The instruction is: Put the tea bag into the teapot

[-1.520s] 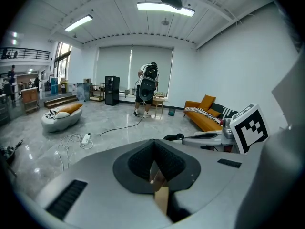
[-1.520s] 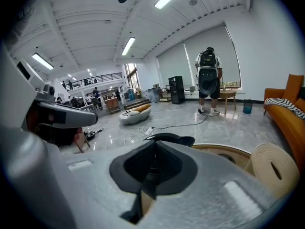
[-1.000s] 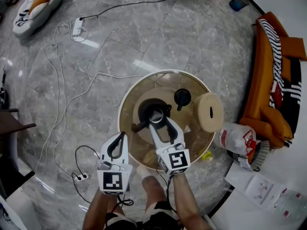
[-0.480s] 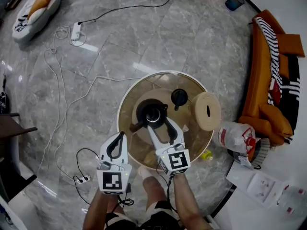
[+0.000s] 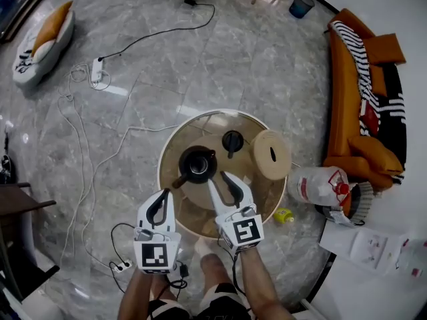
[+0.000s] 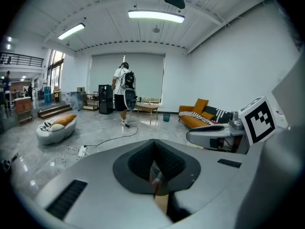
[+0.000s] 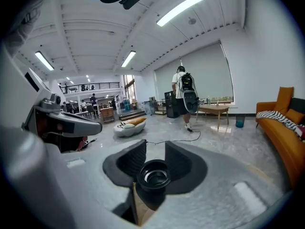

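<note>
The relation that matters is between the teapot [image 5: 197, 164] and the right gripper [image 5: 217, 179]. The pot sits just beyond those jaws and a touch to the left, lower than them, with its open mouth facing up. Looking along that gripper, the dark mouth lies right in the gap between the two jaws, so the line from jaws to opening is nearly straight.

The right jaws have just been closing partway. They stand apart with nothing pressed between them, and only the pot shows through the gap, untouched.

The left gripper [image 5: 164, 193] is the farther one. It hangs by the near left rim of the table [image 5: 261, 193] with its jaws brought together at the tips. In its own view a thin pale-reddish sliver shows at their seam, too small for me to name.

The pot's handle sticks out to the near left, toward that left gripper. Its lid [image 5: 232, 141] is off and lies on the table just to the far right of the pot.

I can't spot the tea bag on the table or in either gripper; if it is in the pot, the dark mouth hides it. My guess is that the drop is done. The lid, if it comes next, lies nearer the right gripper.
</note>
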A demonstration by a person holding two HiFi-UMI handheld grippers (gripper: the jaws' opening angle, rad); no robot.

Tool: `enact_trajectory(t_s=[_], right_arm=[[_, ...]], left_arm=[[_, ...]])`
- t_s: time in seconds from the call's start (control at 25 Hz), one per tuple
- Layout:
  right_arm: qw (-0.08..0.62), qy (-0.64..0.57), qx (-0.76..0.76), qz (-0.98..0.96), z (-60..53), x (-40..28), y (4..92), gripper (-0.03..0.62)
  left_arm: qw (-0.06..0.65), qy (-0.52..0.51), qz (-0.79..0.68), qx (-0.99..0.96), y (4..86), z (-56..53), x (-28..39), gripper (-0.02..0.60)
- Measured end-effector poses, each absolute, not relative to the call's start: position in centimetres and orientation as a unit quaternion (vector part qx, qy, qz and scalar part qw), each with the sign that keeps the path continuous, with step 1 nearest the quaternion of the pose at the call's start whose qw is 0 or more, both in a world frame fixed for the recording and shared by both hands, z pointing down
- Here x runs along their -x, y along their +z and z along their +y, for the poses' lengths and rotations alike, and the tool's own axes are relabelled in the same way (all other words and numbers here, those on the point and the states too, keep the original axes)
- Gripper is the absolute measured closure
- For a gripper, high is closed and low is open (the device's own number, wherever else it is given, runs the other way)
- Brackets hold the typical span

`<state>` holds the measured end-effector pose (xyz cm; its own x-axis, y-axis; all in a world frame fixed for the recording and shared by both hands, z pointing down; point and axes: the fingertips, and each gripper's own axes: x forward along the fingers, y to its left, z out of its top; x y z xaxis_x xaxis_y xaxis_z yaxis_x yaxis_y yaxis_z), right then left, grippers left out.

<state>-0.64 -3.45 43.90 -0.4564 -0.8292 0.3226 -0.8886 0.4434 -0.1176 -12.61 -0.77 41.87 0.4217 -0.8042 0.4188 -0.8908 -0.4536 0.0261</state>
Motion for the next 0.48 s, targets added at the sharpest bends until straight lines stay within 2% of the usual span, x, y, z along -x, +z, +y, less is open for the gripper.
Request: enact_trajectory(t_s=[0.16,0.36,0.48], right_arm=[[0.103,0.118,-0.537,-0.829,-1.9,-1.7,41.5,0.53],[0.11,0.113,-0.574,-0.803,0.8,-4.7,39.7,0.577],[0.101,0.107,-0.595,-0.79,2.5,-6.9,38.9,0.592]], left_arm=[[0.138,0.166,-0.5,-0.839,39.6,0.0,10.4,0.566],[0.153,0.158,-0.484,-0.847,37.9,1.5,8.1,0.566],[0.133,0.165,-0.458,-0.863,37.7,2.6,6.1,0.566]])
